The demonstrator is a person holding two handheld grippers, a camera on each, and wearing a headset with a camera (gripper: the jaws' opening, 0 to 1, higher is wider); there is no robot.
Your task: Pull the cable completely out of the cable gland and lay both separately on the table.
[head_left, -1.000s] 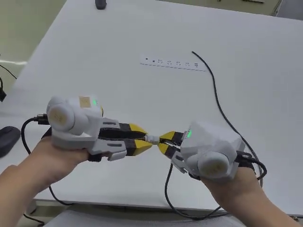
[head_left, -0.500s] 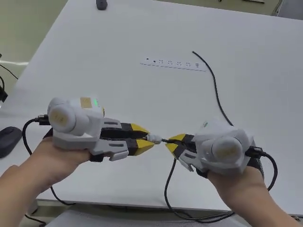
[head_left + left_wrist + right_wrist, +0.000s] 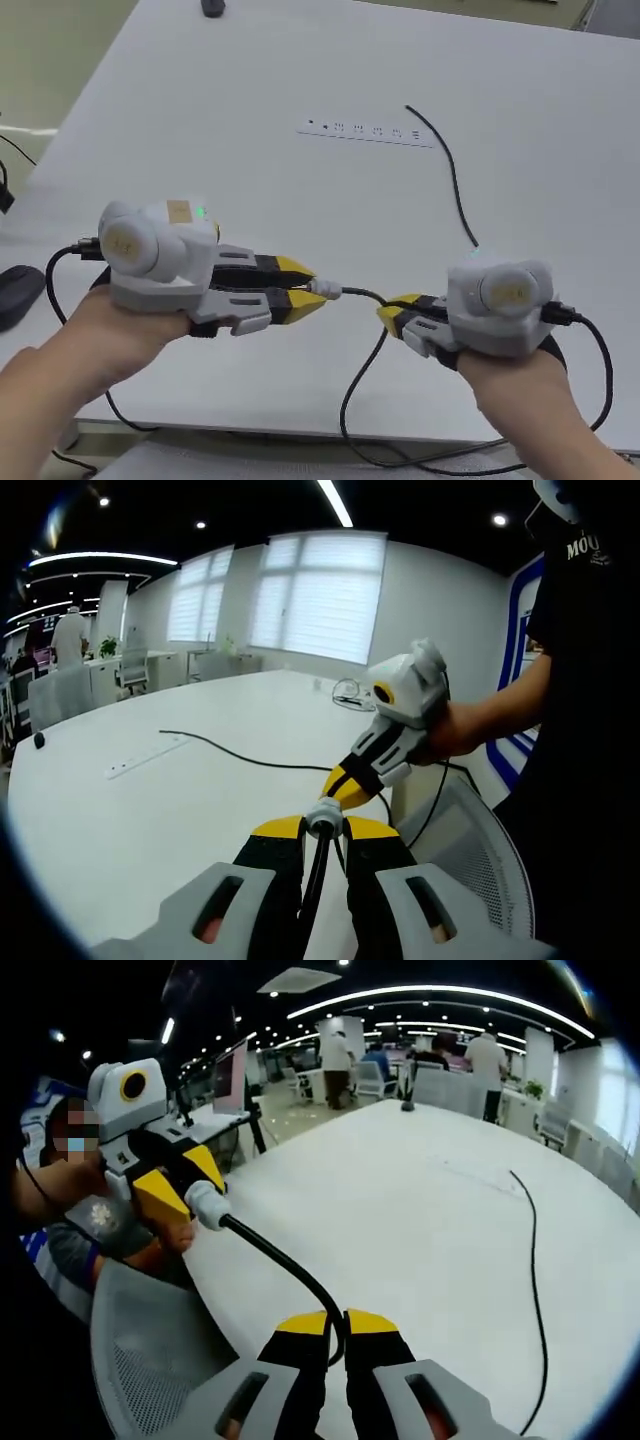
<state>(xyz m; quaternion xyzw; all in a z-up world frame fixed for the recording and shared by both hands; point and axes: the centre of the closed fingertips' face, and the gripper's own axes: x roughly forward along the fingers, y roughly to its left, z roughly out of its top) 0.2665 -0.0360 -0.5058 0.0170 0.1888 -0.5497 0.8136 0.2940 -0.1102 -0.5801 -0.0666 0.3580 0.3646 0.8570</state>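
My head view is bright and sharp, and the white table (image 3: 300,60) shines softly. My gripper views bend at the edges. The ceiling lights (image 3: 430,990) glow, and the windows (image 3: 310,590) look washed out.

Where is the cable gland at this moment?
Head view, near centre: the gland is clamped in the left gripper, with the cable running from it to the right gripper.

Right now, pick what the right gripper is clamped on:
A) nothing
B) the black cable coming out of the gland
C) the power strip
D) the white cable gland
B: the right gripper is shut on the black cable, apart from the white cable gland, which sits in the left gripper.
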